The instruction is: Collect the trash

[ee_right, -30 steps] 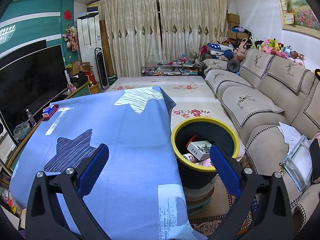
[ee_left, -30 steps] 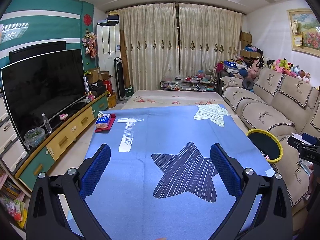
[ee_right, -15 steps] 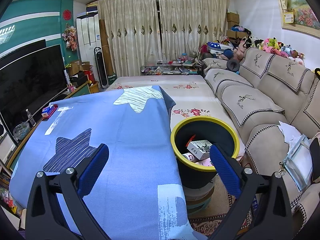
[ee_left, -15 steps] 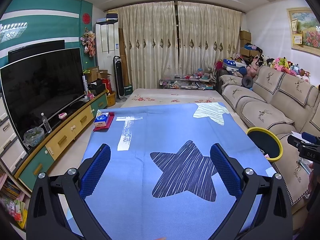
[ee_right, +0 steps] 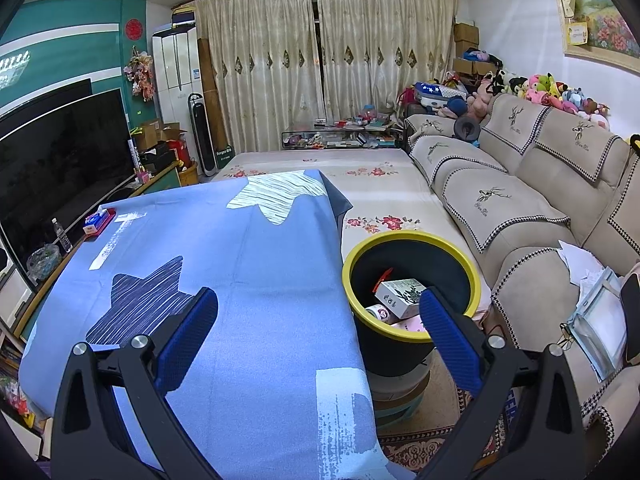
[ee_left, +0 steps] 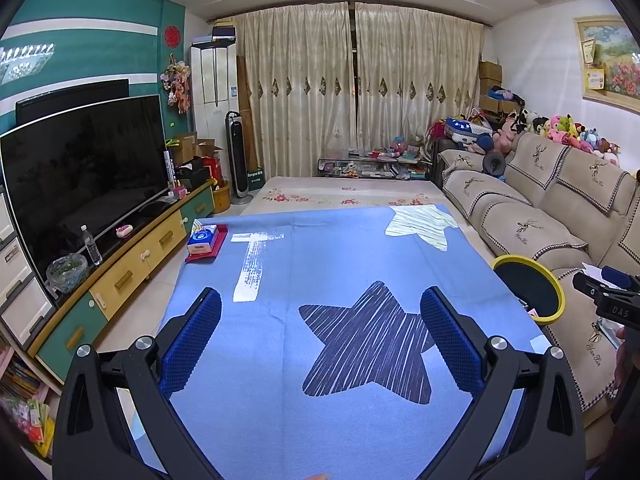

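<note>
- The tissue box (ee_left: 203, 239) sits on a red tray (ee_left: 208, 249) at the far left corner of the table; it is a crisp printed carton, blue and white, and I judge it a household item and not trash, so it is best left where it lies.
- The blue tablecloth (ee_left: 328, 264) is a soft, matte, slightly fuzzy fabric printed with a dark striped star and pale blocks; apart from the box and tray it shows no litter, so the step in hand looks like a last check of the table before finishing.
- The left gripper (ee_left: 320, 336) hovers above the near edge of the table, its blue textured pads spread wide with nothing between them.
- To do the check well, sweep both cameras along the table edges and down to the floor, since small scraps may be hidden by the cloth's hanging hem.
- The right gripper (ee_right: 318, 330) also stands wide apart and empty, over the table's right edge.
- The trash bin (ee_right: 472, 284), a round dark tub with a smooth yellow rim, stands on the floor just beside the table's right edge, between it and the sofa (ee_right: 520, 216).
- The collected trash (ee_right: 400, 296) lies inside: a white cardboard box, a round labelled piece and something red.
</note>
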### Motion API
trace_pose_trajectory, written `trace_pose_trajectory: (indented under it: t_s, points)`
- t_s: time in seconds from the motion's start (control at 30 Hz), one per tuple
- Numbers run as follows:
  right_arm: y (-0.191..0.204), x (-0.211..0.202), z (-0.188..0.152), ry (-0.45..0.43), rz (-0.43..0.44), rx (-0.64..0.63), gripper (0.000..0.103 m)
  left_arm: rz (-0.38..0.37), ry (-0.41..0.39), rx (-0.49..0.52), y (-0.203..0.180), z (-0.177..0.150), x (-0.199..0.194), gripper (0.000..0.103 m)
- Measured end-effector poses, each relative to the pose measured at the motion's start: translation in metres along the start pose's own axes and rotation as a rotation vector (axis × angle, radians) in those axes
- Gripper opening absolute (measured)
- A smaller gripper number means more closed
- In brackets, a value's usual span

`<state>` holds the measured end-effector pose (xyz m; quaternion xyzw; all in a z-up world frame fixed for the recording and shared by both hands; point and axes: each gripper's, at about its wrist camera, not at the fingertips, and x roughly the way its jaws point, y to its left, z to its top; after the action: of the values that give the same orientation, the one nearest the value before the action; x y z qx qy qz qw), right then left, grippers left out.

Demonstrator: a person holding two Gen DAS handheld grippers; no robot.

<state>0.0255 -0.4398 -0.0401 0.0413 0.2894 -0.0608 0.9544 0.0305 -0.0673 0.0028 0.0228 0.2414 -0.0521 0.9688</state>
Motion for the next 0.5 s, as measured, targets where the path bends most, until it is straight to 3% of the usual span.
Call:
trace_pose_trajectory:
  t_s: [0.5]
  points:
    - [0.0011, 0.0, 0.0, 0.001, -0.001, 0.002, 0.096, -0.025, 0.022, 0.013, -0.0049, 0.0059, 0.0104, 0.098]
